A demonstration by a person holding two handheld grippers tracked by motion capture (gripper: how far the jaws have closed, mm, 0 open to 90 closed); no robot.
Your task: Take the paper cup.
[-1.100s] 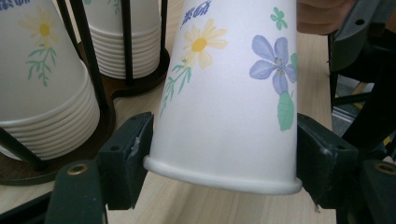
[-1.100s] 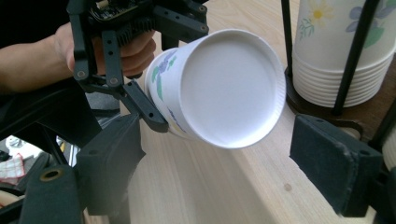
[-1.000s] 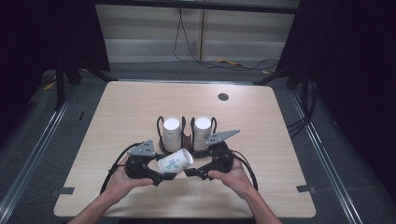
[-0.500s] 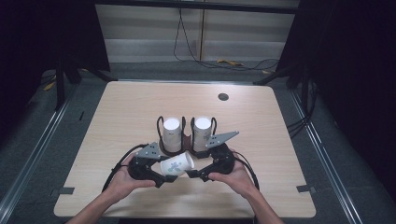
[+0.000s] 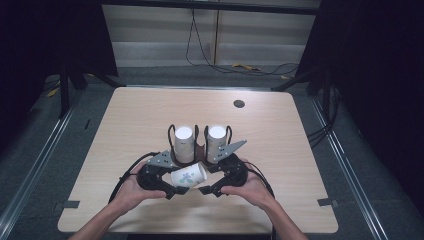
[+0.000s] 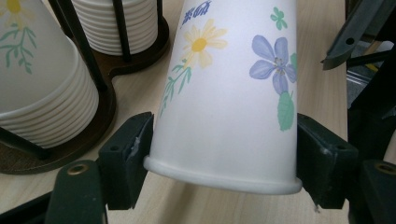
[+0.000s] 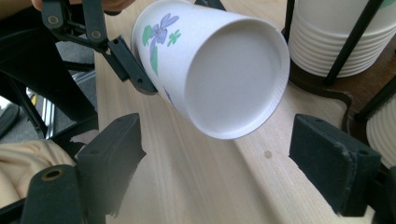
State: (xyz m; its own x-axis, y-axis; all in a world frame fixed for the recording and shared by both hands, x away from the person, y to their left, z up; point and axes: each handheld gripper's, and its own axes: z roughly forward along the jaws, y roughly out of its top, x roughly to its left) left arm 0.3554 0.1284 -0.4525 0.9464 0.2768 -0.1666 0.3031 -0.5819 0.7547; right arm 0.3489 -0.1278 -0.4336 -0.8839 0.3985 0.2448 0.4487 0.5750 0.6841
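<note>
You have a light wooden table (image 5: 130, 125) with rounded corners in front of you. A dark wooden cup holder (image 5: 200, 159) stands directly on it, a little nearer to you than the table's middle. Thin black rods rise from its base around two stacks of white paper cups, the left stack (image 5: 183, 143) and the right stack (image 5: 215, 142) just beside each other. Well beyond the holder, towards the far right corner, a small round dark grommet (image 5: 239, 104) sits in the tabletop.
</note>
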